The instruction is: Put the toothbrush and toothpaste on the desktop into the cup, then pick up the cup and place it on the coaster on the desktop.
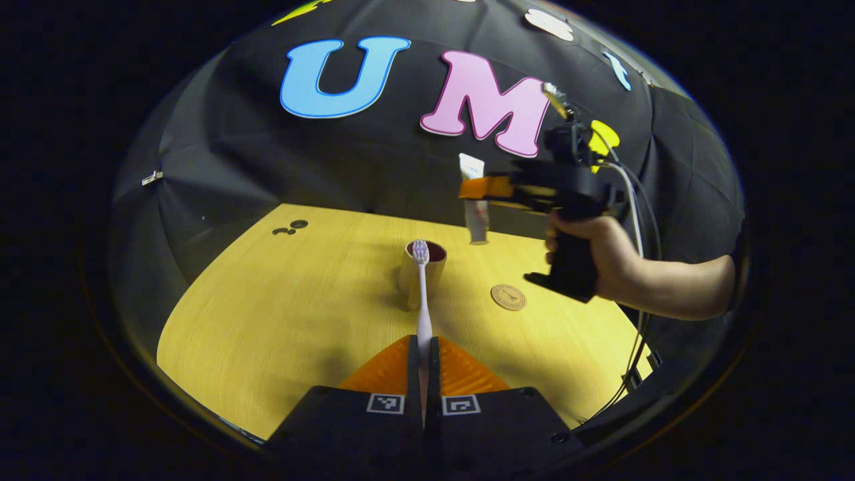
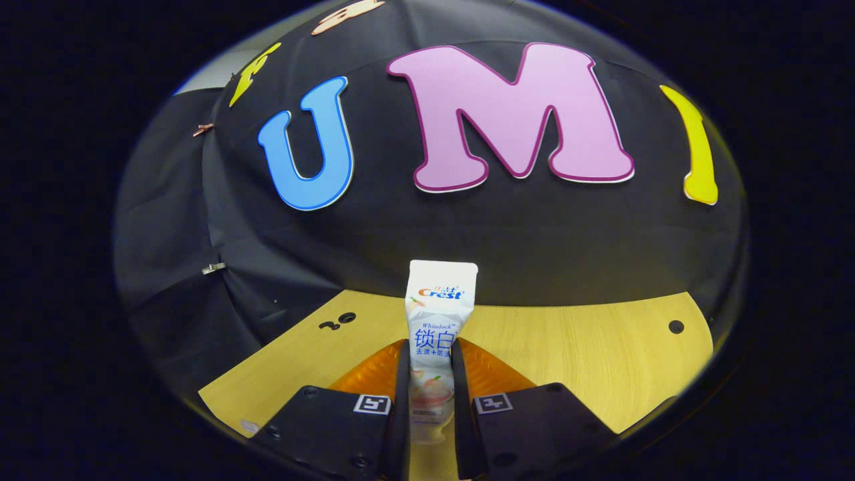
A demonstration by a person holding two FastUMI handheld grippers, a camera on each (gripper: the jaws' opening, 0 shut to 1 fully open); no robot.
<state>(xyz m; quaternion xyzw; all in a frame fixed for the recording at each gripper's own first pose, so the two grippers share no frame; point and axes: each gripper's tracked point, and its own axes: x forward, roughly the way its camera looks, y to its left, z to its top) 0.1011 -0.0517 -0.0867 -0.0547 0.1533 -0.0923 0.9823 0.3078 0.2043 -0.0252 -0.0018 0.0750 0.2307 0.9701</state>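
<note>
A white toothbrush [image 1: 423,294] stands upright in my left gripper [image 1: 424,347], which is shut on its handle; its bristle head lines up with the rim of a tan cup [image 1: 423,270] with a dark red inside, standing on the wooden desktop [image 1: 280,314]. A round cork coaster [image 1: 508,297] lies to the cup's right. A white toothpaste tube [image 2: 437,327] is held upright in my right gripper [image 2: 431,381], shut on its lower half. In the left gripper view that right gripper [image 1: 477,188] hovers above the desktop behind the cup, the toothpaste tube [image 1: 475,200] hanging cap down.
A person's hand and forearm [image 1: 641,274] hold the right gripper at the right, with cables trailing down. Small dark holes [image 1: 290,228] mark the desktop's far left; another hole [image 2: 676,327] sits at its right side. The booth's black cloth wall stands close behind the desktop.
</note>
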